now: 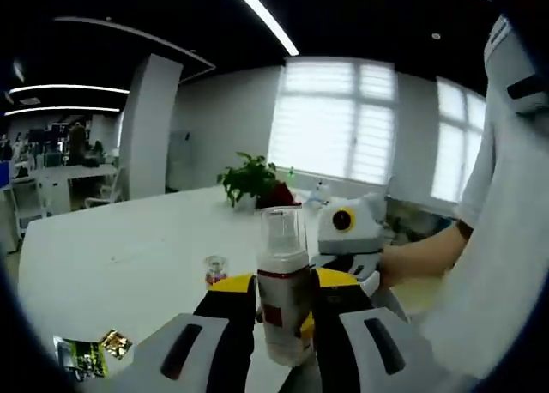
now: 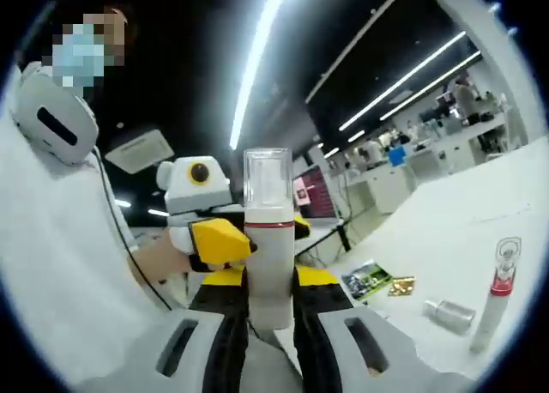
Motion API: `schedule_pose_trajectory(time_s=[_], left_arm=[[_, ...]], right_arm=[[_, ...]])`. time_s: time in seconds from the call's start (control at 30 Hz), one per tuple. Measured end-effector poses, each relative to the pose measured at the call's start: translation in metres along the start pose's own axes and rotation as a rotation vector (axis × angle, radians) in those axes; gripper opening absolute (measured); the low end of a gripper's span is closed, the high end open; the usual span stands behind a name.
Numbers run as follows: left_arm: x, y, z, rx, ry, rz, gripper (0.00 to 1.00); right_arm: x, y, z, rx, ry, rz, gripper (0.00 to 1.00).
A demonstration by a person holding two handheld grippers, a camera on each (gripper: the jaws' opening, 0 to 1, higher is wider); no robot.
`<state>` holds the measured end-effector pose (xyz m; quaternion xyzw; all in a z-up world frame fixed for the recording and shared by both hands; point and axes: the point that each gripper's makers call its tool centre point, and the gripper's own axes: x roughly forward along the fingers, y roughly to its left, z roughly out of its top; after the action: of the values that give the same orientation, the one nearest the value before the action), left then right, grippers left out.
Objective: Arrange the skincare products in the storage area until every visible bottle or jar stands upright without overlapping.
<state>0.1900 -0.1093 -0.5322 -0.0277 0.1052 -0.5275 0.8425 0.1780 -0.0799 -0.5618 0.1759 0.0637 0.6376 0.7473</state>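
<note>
A white foam-pump bottle (image 1: 284, 300) with a clear cap and a red band is held upright above the white table (image 1: 129, 238). My left gripper (image 1: 284, 281) is shut on its body. In the right gripper view the same bottle (image 2: 269, 264) stands between the jaws of my right gripper (image 2: 269, 277), which press its lower sides. The right gripper (image 1: 350, 232) shows just behind the bottle, and the left gripper's yellow fingertip (image 2: 220, 238) touches the bottle's left side. A slim red-banded tube (image 2: 497, 299) stands upright. A small silver bottle (image 2: 448, 314) lies on its side. A small red-based jar (image 1: 214, 269) stands alone.
Green and gold sachets (image 1: 86, 354) (image 2: 376, 280) lie flat on the table (image 2: 446, 230). A potted plant (image 1: 253, 180) stands at the far edge by the window. A person in white (image 1: 506, 238) is close on the right, one hand on the right gripper. Desks stand further off.
</note>
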Motion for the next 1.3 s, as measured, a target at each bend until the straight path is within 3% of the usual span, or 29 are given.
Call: schedule_pose_trajectory(time_s=[0.03,0.13,0.3,0.37,0.4,0.43,0.63,0.8,0.9,0.93,0.97,1.03,1.13,1.17,1.3], left_arm=[[-0.001,-0.004,0.0,0.007,0.006,-0.021,0.23],[-0.003,-0.016,0.002,0.052,0.019,-0.083,0.23],[-0.006,-0.023,0.006,0.079,0.024,-0.122,0.22],[-0.004,-0.021,0.005,0.073,0.036,-0.097,0.21],[-0.003,-0.018,0.002,0.018,0.054,-0.075,0.21],[-0.002,-0.014,0.001,0.015,0.056,-0.056,0.21],[-0.003,-0.002,0.001,-0.042,0.026,0.028,0.2],[-0.003,0.017,0.001,-0.082,0.023,0.153,0.2],[-0.005,0.041,-0.002,-0.022,0.058,0.315,0.19],[-0.006,0.047,-0.003,-0.025,0.061,0.357,0.19],[-0.006,0.054,-0.002,-0.055,0.051,0.405,0.2],[-0.006,0.06,-0.003,-0.103,0.045,0.454,0.19],[-0.004,0.066,0.0,-0.121,0.019,0.513,0.19],[-0.004,0.067,0.001,-0.124,0.016,0.525,0.19],[0.0,0.067,0.007,-0.038,0.009,0.573,0.19]], right_arm=[[0.0,0.009,-0.002,0.015,0.016,0.06,0.18],[0.0,0.02,-0.002,-0.003,0.034,0.147,0.18],[-0.001,0.028,0.002,0.02,0.047,0.224,0.18],[0.0,0.025,0.002,0.011,0.055,0.215,0.18],[0.0,0.024,0.001,0.011,0.062,0.214,0.18],[0.0,0.023,0.0,0.011,0.067,0.212,0.18],[-0.001,0.008,0.002,-0.005,0.075,0.132,0.19],[0.007,-0.01,0.002,-0.025,0.114,-0.02,0.22],[0.009,-0.034,0.001,-0.13,0.191,-0.238,0.23],[0.009,-0.037,0.001,-0.145,0.2,-0.266,0.23],[0.009,-0.043,0.001,-0.174,0.223,-0.341,0.23],[0.013,-0.044,0.003,-0.238,0.248,-0.392,0.21],[0.013,-0.054,0.004,-0.292,0.273,-0.53,0.22],[0.013,-0.055,0.004,-0.297,0.272,-0.546,0.22],[0.014,-0.063,0.008,-0.31,0.231,-0.666,0.22]])
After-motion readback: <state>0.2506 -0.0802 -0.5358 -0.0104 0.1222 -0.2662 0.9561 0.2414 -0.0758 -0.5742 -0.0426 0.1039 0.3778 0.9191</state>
